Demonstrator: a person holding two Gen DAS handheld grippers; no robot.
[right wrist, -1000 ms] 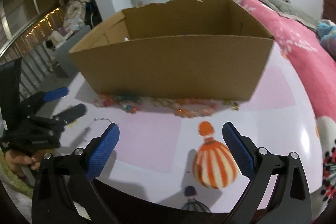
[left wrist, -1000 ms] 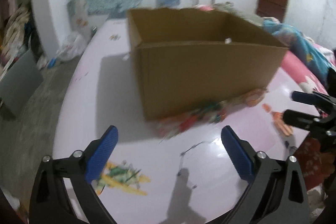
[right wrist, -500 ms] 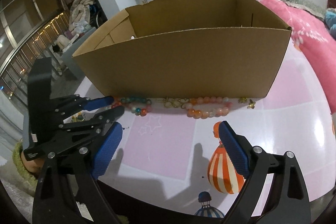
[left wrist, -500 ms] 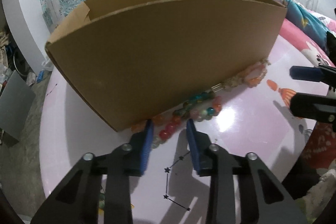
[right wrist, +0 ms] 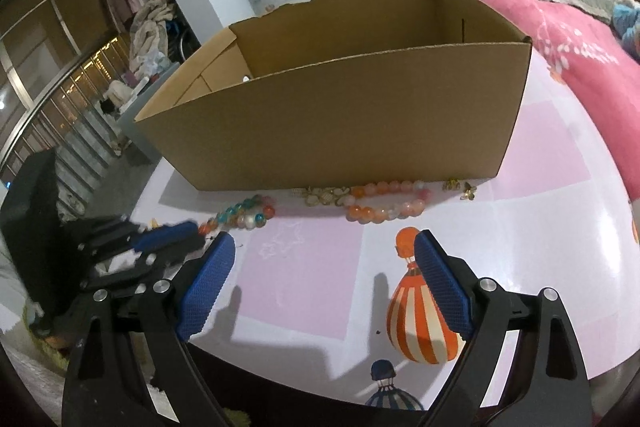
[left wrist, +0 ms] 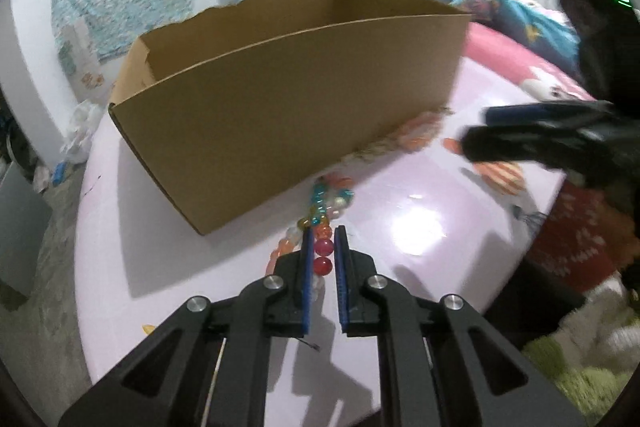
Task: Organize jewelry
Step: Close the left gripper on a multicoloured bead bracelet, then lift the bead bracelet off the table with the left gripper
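Grabbing step right now: my left gripper is closing on the bead bracelet, red beads pinched between the pads. The bracelet lies on the table just in front of the box. My guess: next is lift it over the rim and drop it in. The right gripper hangs wide open, empty. The beads are glossy, multicoloured and round.

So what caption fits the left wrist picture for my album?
Left gripper closing its fingers on a colourful bead bracelet beside the cardboard box.
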